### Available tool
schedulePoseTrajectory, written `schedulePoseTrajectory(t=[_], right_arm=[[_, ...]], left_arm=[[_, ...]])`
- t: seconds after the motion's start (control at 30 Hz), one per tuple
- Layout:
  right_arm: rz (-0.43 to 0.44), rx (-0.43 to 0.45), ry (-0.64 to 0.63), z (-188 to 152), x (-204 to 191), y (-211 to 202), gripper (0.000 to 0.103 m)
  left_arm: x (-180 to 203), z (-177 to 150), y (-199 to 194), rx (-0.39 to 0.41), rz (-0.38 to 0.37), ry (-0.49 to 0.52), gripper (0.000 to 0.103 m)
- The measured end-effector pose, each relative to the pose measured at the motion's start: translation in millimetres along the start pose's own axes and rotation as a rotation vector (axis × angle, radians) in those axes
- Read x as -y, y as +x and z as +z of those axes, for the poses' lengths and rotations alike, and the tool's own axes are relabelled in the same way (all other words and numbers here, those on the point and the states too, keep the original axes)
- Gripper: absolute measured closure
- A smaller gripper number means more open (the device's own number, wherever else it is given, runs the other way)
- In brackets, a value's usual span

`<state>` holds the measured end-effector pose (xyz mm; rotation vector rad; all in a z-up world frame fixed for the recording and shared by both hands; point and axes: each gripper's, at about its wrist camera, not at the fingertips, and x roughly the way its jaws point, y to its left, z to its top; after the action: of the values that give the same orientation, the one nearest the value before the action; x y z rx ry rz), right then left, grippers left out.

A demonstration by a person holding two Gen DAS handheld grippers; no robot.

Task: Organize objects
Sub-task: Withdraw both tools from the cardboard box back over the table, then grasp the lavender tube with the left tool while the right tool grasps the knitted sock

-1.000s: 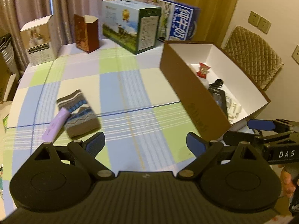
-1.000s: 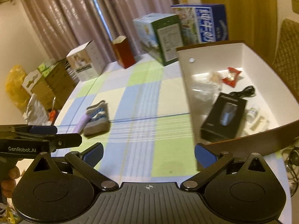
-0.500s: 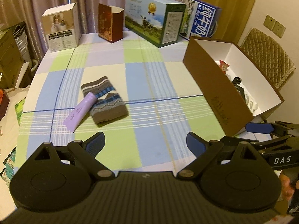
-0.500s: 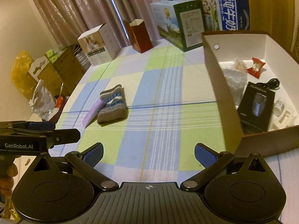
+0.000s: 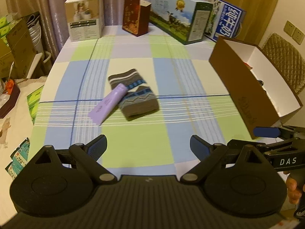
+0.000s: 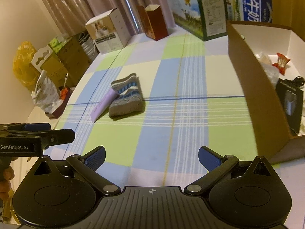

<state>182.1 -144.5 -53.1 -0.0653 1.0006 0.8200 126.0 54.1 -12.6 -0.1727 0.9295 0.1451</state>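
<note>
Left gripper [image 5: 147, 146] spread wide and empty above the checked tablecloth [image 5: 144, 148], right gripper [image 6: 151, 157] likewise wide, empty, sock [image 5: 134, 93] and purple tube [image 5: 108, 104] well ahead

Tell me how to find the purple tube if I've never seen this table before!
Start at the checked tablecloth in green, blue and cream, and look to its middle, left of the open brown box. A folded grey-and-blue patterned sock lies there, and the purple tube lies slanted beside it, its round end resting on the sock. It is the only smooth, plain lilac thing there.
</note>
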Motion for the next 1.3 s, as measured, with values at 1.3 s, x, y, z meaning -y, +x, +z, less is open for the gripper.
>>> schedulePoseTrajectory(t=[1.3], right_arm=[[-0.087, -0.019, 0.023, 63, -9, 129, 0.002]], left_arm=[[-89, 38, 139, -0.081, 0.034, 0.212, 0.026]])
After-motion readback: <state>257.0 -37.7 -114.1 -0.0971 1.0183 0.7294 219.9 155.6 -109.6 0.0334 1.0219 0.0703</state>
